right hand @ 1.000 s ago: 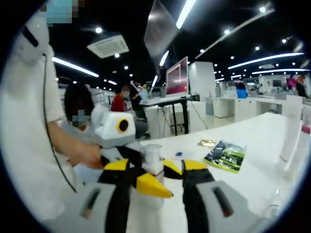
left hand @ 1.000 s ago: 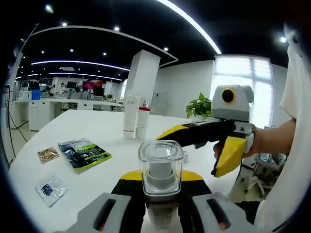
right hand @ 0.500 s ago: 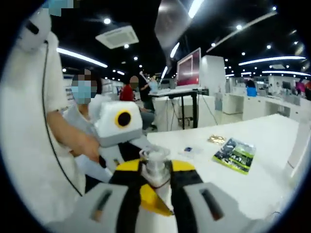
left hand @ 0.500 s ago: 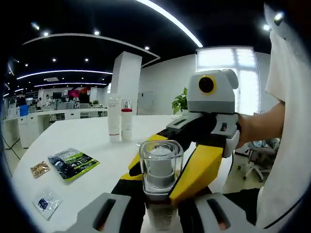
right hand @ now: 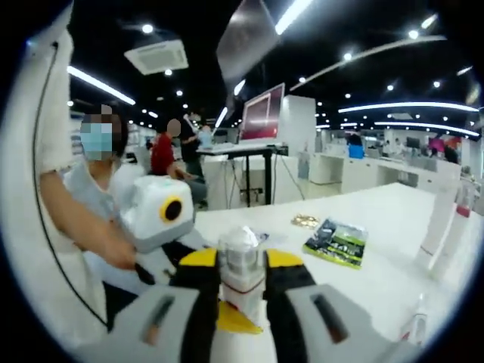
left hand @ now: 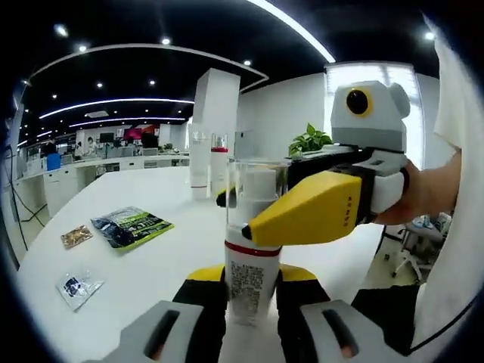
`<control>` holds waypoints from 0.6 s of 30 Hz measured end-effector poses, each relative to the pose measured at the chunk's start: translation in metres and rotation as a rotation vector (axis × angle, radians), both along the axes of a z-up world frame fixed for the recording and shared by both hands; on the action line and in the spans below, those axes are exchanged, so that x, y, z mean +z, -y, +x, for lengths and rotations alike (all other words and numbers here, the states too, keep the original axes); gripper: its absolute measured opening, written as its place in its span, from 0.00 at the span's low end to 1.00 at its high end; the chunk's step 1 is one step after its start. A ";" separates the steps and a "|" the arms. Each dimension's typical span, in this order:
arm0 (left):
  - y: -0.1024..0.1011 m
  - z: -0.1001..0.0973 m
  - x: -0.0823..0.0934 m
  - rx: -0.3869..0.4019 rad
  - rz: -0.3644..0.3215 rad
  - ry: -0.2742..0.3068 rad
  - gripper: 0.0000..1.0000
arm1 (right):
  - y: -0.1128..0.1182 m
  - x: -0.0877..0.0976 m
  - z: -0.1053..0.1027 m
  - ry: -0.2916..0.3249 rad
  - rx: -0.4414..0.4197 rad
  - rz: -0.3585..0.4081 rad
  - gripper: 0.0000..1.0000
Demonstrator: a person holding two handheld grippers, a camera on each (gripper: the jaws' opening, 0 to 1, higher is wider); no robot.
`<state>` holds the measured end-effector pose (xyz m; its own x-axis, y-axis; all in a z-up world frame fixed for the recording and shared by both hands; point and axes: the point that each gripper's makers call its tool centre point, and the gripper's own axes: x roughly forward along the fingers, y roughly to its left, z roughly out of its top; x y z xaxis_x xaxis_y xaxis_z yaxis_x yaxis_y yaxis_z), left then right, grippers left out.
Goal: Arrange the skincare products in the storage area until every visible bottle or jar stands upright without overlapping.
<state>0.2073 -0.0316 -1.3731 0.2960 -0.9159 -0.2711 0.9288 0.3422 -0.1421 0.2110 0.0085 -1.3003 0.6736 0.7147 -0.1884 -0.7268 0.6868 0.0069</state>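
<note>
both grippers clamp bottle

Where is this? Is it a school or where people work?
Probably a big open office. Rows of white desks stretch back under ceiling spotlights, a large monitor stands on a desk, and people sit working nearby.

Bottle base hidden between left tongs, label print too blurred to read
</note>
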 end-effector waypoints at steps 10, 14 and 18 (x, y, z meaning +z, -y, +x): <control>0.001 -0.006 0.001 -0.093 0.018 0.045 0.23 | 0.005 -0.037 -0.004 -0.111 0.050 -0.071 0.26; 0.000 -0.006 0.002 -0.091 0.012 0.040 0.23 | -0.001 -0.035 -0.005 -0.099 0.076 -0.065 0.22; -0.001 -0.007 0.002 -0.099 0.024 0.038 0.23 | 0.000 -0.035 -0.005 -0.101 0.065 -0.058 0.21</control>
